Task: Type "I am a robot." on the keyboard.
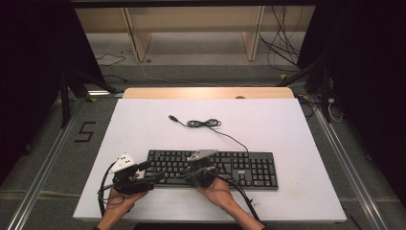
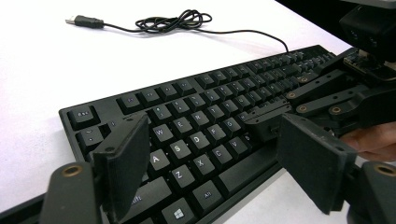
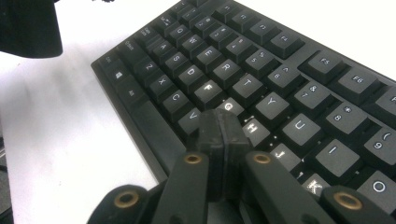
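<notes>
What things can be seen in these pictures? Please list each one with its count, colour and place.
Keyboard: one, black, near middle of the white table top.
Keyboard cable: one, black, partly coiled, behind the keyboard, USB plug lying free.
Wooden frame: one, pale, on the floor beyond the table.
Loose cables: several, dark, floor at far right.
Left gripper: one, black, jaws open above the keyboard's left end.
Right gripper: one, black, jaws shut, tip at the G and H keys.
Hands: two, at the near edge.
</notes>
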Tool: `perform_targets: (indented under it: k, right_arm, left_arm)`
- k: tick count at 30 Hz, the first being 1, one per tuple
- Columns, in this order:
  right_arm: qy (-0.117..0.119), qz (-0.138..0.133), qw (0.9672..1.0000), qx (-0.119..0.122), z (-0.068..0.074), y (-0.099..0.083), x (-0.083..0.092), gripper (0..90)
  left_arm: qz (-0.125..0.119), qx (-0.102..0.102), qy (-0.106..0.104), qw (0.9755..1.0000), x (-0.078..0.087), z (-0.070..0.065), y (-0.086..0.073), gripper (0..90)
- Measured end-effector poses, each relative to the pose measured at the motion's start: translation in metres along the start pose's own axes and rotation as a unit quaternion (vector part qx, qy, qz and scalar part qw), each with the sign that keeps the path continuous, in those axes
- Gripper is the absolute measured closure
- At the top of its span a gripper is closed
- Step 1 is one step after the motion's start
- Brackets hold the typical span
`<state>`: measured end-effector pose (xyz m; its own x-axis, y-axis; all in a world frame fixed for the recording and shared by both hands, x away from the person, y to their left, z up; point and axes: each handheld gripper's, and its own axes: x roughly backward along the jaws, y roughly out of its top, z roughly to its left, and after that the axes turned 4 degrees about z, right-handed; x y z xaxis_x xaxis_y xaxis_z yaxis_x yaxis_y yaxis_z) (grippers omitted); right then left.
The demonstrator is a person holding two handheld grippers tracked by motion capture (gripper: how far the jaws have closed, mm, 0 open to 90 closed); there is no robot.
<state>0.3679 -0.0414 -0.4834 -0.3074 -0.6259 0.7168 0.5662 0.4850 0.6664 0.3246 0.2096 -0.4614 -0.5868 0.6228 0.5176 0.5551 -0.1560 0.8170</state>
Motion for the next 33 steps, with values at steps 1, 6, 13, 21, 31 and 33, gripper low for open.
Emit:
perform_targets:
  k: [1,6,13,21,31,33]
  right_arm:
    - [0.001,0.0,1.0,-0.001,0.0,0.0,0.0,90.0]
    - [0.01,-0.01,0.9999,-0.007,-0.001,0.0,0.003,88.0]
    - [0.013,-0.028,0.9994,-0.013,-0.004,0.003,0.011,83.3]
    - [0.007,-0.046,0.9985,-0.027,-0.015,0.006,0.024,66.2]
    - [-0.009,-0.056,0.9971,-0.052,-0.033,0.007,0.04,50.3]
    - [-0.014,-0.056,0.997,-0.053,-0.036,0.007,0.042,50.8]
  left_arm:
    - [0.0,0.0,0.0,1.0,0.0,0.0,0.0,25.4]
    - [0.0,-0.001,0.0,1.0,0.0,0.0,0.0,25.4]
    - [-0.001,-0.002,0.0,1.0,0.0,0.0,0.0,25.4]
    - [-0.002,-0.003,-0.001,1.0,0.0,0.0,0.0,25.4]
    - [-0.001,-0.003,0.0,1.0,0.0,0.0,0.0,25.2]
    - [-0.002,-0.003,0.0,1.0,0.0,0.0,0.0,25.2]
